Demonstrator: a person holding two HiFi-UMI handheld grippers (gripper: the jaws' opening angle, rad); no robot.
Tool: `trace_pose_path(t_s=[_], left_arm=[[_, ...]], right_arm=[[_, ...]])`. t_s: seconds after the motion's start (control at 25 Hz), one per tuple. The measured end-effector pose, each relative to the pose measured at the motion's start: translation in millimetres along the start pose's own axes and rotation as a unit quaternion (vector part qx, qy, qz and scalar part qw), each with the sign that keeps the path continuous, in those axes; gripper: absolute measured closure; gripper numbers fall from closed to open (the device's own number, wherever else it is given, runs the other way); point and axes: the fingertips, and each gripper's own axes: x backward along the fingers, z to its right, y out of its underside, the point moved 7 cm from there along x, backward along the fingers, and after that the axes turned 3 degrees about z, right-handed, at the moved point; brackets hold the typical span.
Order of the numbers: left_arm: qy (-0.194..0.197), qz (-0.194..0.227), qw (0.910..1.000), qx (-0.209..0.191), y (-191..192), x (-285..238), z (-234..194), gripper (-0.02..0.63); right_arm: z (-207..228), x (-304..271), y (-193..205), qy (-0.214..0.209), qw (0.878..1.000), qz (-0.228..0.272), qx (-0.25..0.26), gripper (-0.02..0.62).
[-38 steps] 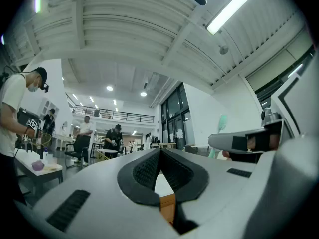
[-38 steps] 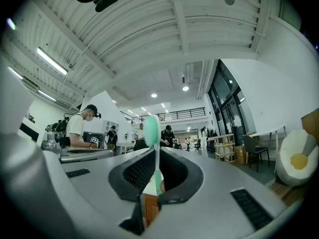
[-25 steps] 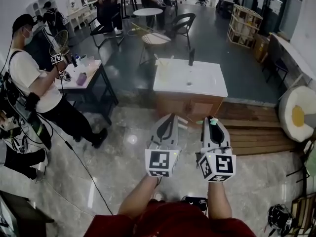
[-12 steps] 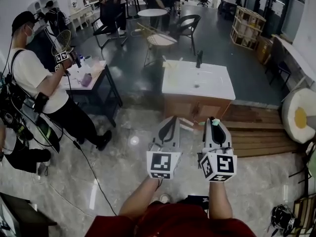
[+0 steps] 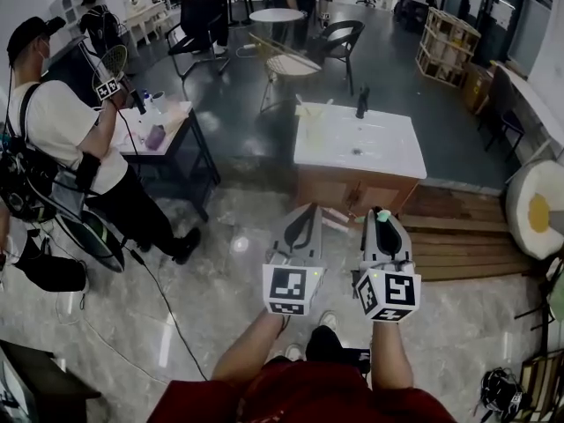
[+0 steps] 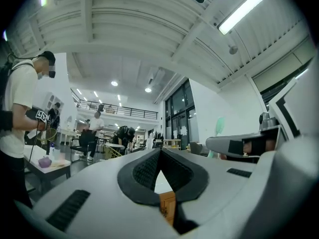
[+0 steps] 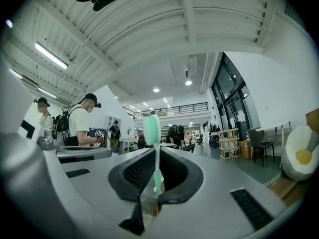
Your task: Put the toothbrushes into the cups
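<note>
In the head view both grippers are held side by side over the shiny floor, short of a white-topped washbasin cabinet (image 5: 388, 152). My right gripper (image 5: 381, 213) is shut on a green toothbrush (image 5: 384, 218), whose bristle head sticks up past the fingertips. In the right gripper view the toothbrush (image 7: 152, 131) stands upright between the dark pads. My left gripper (image 5: 306, 210) is shut with nothing in it; its pads (image 6: 144, 171) meet at the tip. On the cabinet's far left corner stands a pale cup (image 5: 305, 113) with thin sticks in it, too small to make out. A black tap (image 5: 361, 104) stands behind the basin.
A person in a white shirt (image 5: 57, 135) stands at the left beside a dark table (image 5: 159, 126) with small items on it, and cables trail on the floor. Chairs and a round table (image 5: 277, 16) lie beyond. Wooden steps (image 5: 458, 236) run right of the cabinet.
The view has moved nearer to the washbasin cabinet. The person at the left has shifted position. Both grippers hold the same pose, the toothbrush still in the right one.
</note>
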Motion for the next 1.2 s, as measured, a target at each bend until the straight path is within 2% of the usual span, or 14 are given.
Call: trace_pose_path(t_s=[0.36, 1.2], left_arm=[[-0.01, -0.013, 0.9998, -0.007, 18.2, -51.4, 0.0, 0.578], [-0.048, -0.015, 0.9985, -0.022, 40.2, -212.9, 0.9, 0.578]], right_arm=[[35.1, -42.2, 21.3, -0.01, 1.0, -0.009, -0.014, 0.548], [140.7, -177.4, 41.7, -0.057, 0.998, -0.007, -0.04, 0.549]])
